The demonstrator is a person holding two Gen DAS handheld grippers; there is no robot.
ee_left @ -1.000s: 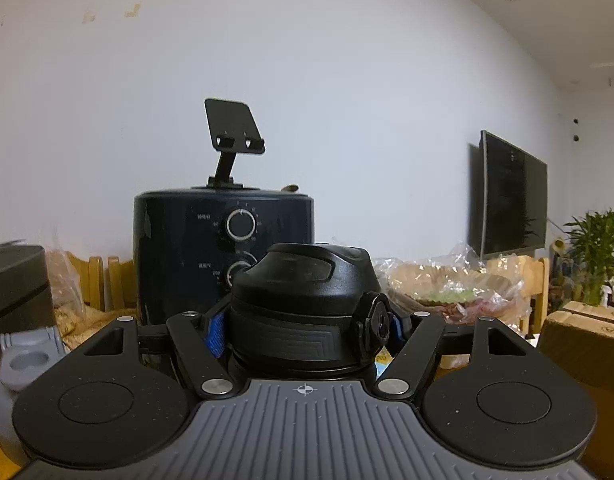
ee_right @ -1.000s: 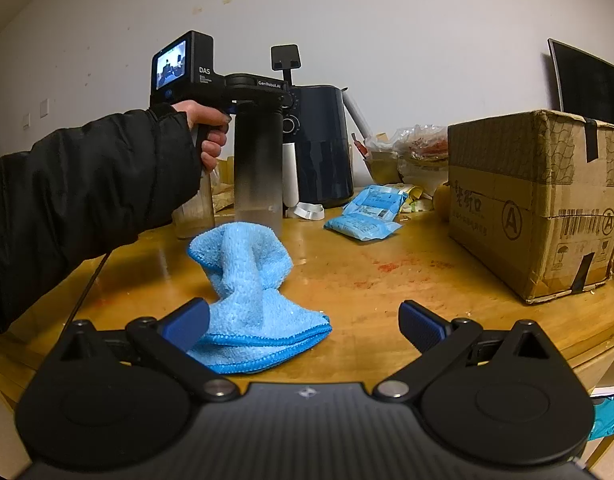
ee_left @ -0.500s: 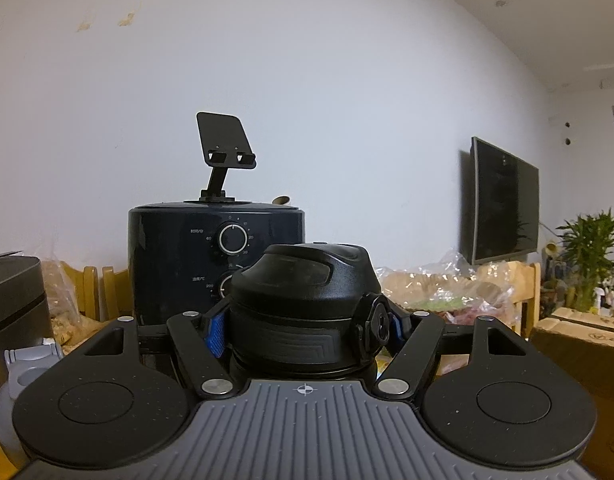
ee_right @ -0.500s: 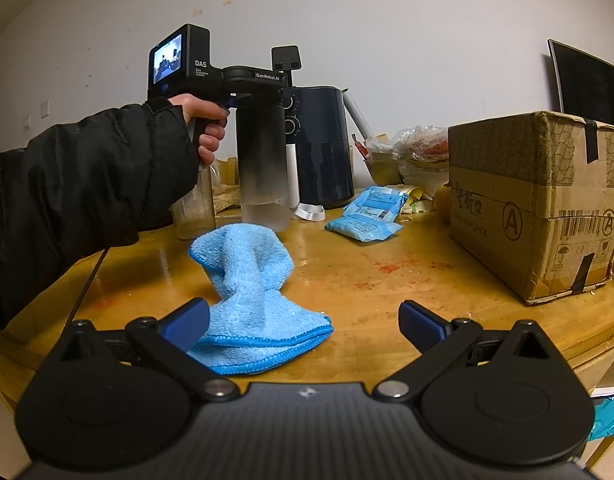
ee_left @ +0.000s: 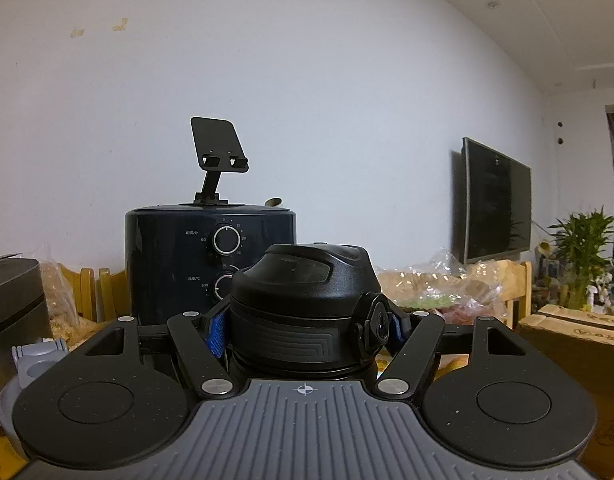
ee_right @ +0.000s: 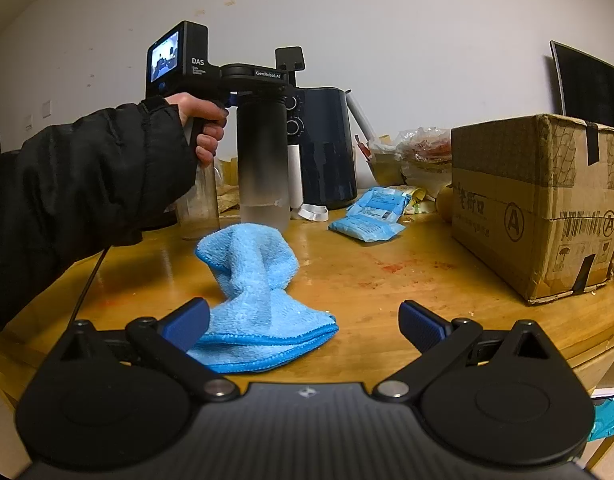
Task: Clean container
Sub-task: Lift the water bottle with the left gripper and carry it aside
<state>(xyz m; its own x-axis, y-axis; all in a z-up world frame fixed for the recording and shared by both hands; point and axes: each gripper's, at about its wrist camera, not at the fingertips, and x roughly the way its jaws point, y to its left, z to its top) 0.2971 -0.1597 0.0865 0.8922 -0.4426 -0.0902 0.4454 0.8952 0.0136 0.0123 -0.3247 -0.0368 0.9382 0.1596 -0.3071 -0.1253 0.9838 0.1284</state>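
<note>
Left gripper (ee_left: 305, 328) clamped on upright bottle (ee_right: 263, 168) at its black lid (ee_left: 303, 300), contents unclear, right gripper (ee_right: 303, 326) gaped empty over blue cloth (ee_right: 259, 296)

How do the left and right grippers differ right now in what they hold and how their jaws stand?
The left gripper is shut on the bottle, clamping it at its black lid; the right gripper is open and holds nothing. The left holds the bottle upright above the wooden table; the right hangs low, with the blue cloth lying in front of it. Both have blue finger pads.
</note>
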